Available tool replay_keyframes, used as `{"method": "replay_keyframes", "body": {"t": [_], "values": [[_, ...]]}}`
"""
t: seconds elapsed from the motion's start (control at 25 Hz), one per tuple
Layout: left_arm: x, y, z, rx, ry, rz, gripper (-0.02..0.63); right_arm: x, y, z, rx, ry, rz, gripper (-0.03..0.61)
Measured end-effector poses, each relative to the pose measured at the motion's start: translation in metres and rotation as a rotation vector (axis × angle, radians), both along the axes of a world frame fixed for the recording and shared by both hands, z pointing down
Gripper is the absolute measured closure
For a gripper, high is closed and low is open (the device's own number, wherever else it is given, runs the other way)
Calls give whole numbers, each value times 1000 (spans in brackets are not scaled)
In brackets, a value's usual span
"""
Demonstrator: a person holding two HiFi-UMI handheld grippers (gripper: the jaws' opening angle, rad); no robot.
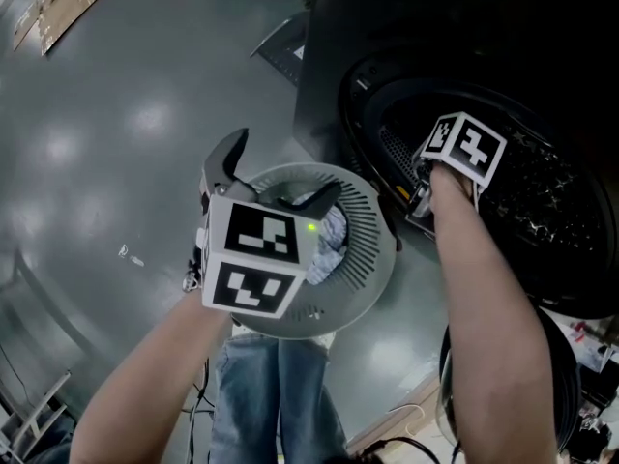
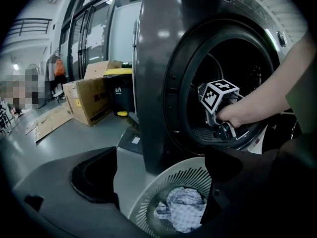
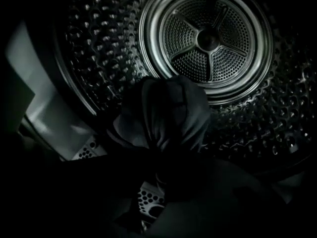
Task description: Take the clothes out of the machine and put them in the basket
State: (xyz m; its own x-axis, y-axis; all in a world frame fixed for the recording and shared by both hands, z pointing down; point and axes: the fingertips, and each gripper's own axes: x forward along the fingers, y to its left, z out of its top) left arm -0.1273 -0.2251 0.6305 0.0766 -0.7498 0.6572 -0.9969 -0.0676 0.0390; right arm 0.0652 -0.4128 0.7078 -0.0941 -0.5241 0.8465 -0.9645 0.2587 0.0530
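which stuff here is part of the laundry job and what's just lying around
Job: machine, dark garment in the right gripper, basket, checked cloth inside it.
Lying about: cardboard box, flat cardboard, bin.

Grey glossy floor [image 1: 116,114] w/ soft patches of overhead light reflected on it. Flattened cardboard [image 1: 68,3] lies at its far-left edge. Brown cardboard boxes [image 2: 91,95] stand on the floor, a dark bin w/ yellow lid [image 2: 118,86] just beside them. Tall glazed doors [image 2: 96,33] behind. Railing [image 2: 29,26] high up at left. Bright daylight beyond.
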Motion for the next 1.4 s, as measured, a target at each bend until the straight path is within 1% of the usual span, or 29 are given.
{"method": "replay_keyframes", "body": {"t": [0.12, 0.24, 0.32, 0.4, 0.48, 0.56, 0.72, 0.88, 0.96, 1.12, 1.28, 1.4], "values": [[5, 3, -4, -1, 4, 8, 57, 2, 7, -15, 108, 46, -62, 515], [9, 6, -12, 5, -4, 32, 57, -6, 14, -39, 221, 87, -161, 517], [10, 8, -17, 11, -1, 28, 57, -9, 19, -52, 263, 77, -191, 518], [9, 10, -22, 17, 8, 12, 57, -12, 25, -64, 286, 64, -214, 520], [10, 13, -28, 19, 18, 3, 57, -17, 34, -74, 302, 61, -259, 521], [11, 19, -34, 18, 20, 8, 57, -22, 47, -82, 300, 55, -298, 522], [11, 26, -47, 22, 16, 14, 57, -23, 67, -96, 279, 22, -303, 522], [7, 38, -56, 12, 27, -12, 57, -23, 93, -107, 260, 1, -346, 522], [7, 44, -60, 8, 23, -10, 57, -21, 104, -113, 253, -20, -354, 522], [10, 57, -70, -4, 10, 7, 57, -18, 131, -126, 228, -77, -341, 522], [10, 65, -84, -15, 7, 0, 67, -18, 157, -138, 190, -112, -324, 522], [10, 69, -97, -13, 4, 2, 87, -12, 170, -148, 167, -138, -275, 522]]}}
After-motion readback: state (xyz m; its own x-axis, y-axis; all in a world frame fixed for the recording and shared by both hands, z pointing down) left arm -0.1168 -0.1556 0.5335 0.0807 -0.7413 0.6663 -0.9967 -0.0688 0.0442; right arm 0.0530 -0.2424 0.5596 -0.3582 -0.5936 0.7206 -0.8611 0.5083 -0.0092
